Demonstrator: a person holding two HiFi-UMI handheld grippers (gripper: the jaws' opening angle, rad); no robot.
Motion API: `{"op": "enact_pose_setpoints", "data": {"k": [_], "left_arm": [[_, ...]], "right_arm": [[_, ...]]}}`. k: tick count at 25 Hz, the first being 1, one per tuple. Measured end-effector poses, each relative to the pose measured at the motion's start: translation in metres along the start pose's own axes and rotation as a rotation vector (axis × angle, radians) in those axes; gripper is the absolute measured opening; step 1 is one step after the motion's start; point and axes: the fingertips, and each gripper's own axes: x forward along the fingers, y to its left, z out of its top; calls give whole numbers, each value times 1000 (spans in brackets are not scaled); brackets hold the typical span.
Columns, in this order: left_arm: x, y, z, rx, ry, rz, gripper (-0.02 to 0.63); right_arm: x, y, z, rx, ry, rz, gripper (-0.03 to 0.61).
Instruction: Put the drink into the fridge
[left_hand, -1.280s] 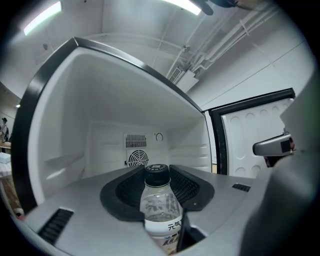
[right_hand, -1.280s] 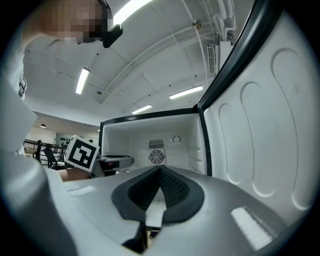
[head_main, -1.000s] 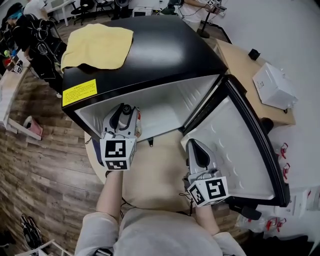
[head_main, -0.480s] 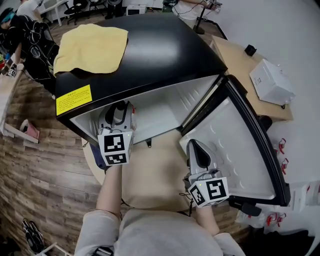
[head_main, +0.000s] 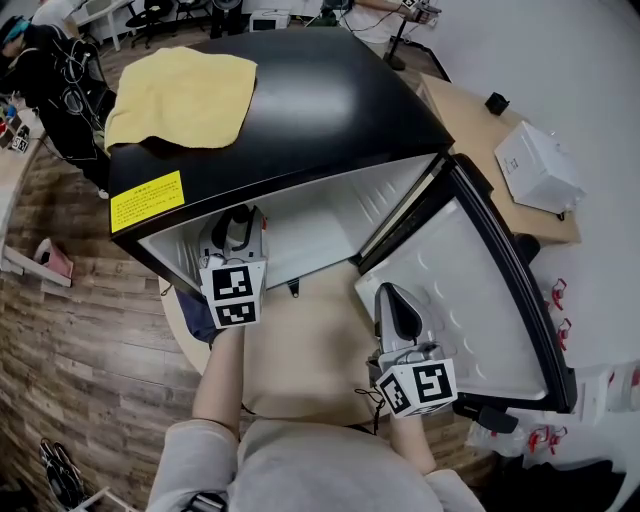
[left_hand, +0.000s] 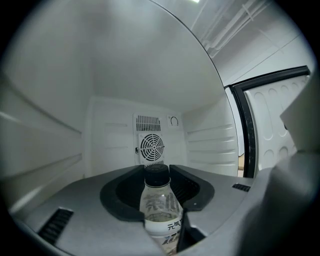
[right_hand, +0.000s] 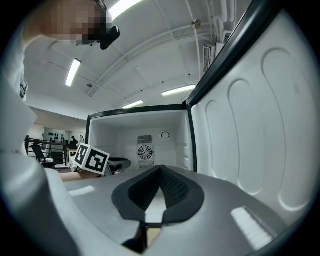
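A clear drink bottle (left_hand: 161, 212) with a black cap and a white label stands upright between the jaws of my left gripper (left_hand: 158, 175), which is shut on it. That gripper (head_main: 238, 225) reaches into the left side of the open fridge (head_main: 330, 100), and in the head view its body hides the bottle. The white back wall with a round fan grille (left_hand: 152, 146) lies straight ahead of the bottle. My right gripper (head_main: 393, 303) hangs outside the fridge mouth, next to the open door (head_main: 470, 290). Its jaws (right_hand: 160, 169) are shut with nothing between them.
A yellow cloth (head_main: 180, 95) lies on the fridge's black top. A wooden table (head_main: 470, 120) to the right carries a white box (head_main: 535, 165). The door stands swung out to the right. Wooden floor lies to the left, with people and chairs far off.
My left gripper has carried the bottle a little deeper into the fridge and slightly left. The right gripper has hardly moved.
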Motion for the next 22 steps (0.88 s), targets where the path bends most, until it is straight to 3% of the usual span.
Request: {"op": "enact_pose_setpoints", "data": {"k": [22], "left_arm": [[-8, -10, -3, 37, -39, -7, 173]], "right_arm": [[-8, 0, 3, 10, -9, 20, 11]]}}
